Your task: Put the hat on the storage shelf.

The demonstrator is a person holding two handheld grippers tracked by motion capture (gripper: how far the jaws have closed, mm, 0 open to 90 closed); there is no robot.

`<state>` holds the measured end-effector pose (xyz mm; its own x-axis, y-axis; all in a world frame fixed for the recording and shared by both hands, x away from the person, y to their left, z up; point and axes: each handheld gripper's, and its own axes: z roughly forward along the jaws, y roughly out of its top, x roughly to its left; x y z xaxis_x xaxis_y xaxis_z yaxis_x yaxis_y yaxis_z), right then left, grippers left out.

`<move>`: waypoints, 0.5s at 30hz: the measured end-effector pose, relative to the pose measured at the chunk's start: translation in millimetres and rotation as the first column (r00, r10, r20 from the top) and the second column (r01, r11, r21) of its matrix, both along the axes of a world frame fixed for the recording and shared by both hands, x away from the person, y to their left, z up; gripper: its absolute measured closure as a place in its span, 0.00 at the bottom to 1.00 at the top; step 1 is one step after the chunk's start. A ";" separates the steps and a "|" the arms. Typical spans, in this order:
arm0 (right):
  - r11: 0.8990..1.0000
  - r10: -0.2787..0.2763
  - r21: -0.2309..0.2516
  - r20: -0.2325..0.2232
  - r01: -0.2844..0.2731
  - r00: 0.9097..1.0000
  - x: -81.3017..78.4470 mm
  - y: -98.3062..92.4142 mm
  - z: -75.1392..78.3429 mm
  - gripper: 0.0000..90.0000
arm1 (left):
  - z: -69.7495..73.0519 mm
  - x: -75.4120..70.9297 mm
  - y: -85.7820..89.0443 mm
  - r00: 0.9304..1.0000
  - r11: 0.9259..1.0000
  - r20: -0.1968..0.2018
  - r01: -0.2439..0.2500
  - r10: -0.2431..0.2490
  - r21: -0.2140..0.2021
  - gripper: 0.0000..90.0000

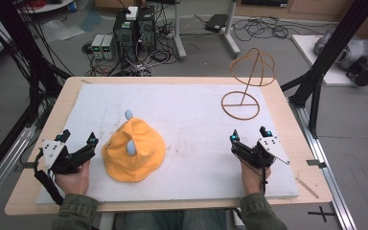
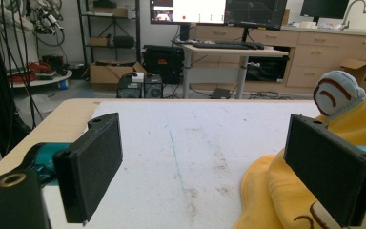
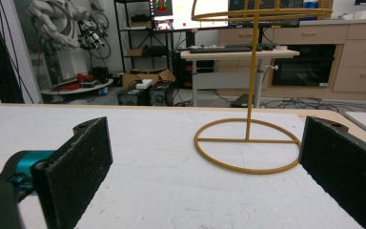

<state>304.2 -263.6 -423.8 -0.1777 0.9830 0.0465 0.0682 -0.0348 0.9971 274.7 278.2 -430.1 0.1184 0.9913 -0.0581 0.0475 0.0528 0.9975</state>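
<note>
A yellow hat (image 1: 134,151) with pale blue ears lies on the white mat, left of centre. Its brim (image 2: 271,191) and one blue ear (image 2: 337,93) show at the right of the left gripper view. A golden wire hat stand (image 1: 247,84) rises at the mat's far right, and its ring base (image 3: 248,150) lies ahead in the right gripper view. My left gripper (image 1: 79,139) rests just left of the hat, open, nothing between its jaws (image 2: 198,169). My right gripper (image 1: 249,134) sits near the front right, open and empty (image 3: 205,176), aimed at the stand.
The white foam mat (image 1: 191,124) covers most of the wooden table (image 1: 72,91). Black frame posts (image 1: 326,52) stand at both sides. Computers and cables (image 1: 134,33) lie on the floor beyond the far edge.
</note>
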 end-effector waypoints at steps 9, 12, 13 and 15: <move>1.000 0.003 0.002 -0.003 -0.003 1.000 0.3 0.0 -0.3 0.04 | 0.1 0.3 -1.2 1.000 1.000 0.010 0.005 -0.005 0.006 0.15; 1.000 0.003 0.000 0.000 -0.003 1.000 0.2 0.2 -0.2 0.04 | 0.2 0.2 -0.6 1.000 1.000 0.015 0.006 -0.006 0.000 0.15; 1.000 0.003 0.000 0.000 -0.003 1.000 0.2 0.2 -0.2 0.04 | 0.2 0.2 -0.6 1.000 1.000 0.015 0.006 -0.006 0.000 0.15; 1.000 0.004 -0.003 0.006 -0.004 1.000 0.4 0.3 -0.1 0.04 | 0.5 0.1 -0.3 1.000 1.000 0.017 0.008 -0.008 -0.005 0.15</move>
<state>304.6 -263.4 -423.9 -0.1820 0.9824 0.0422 0.0626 -0.0312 0.9975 274.8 277.9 -429.6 0.1274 0.9900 -0.0610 0.0307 0.0575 0.9979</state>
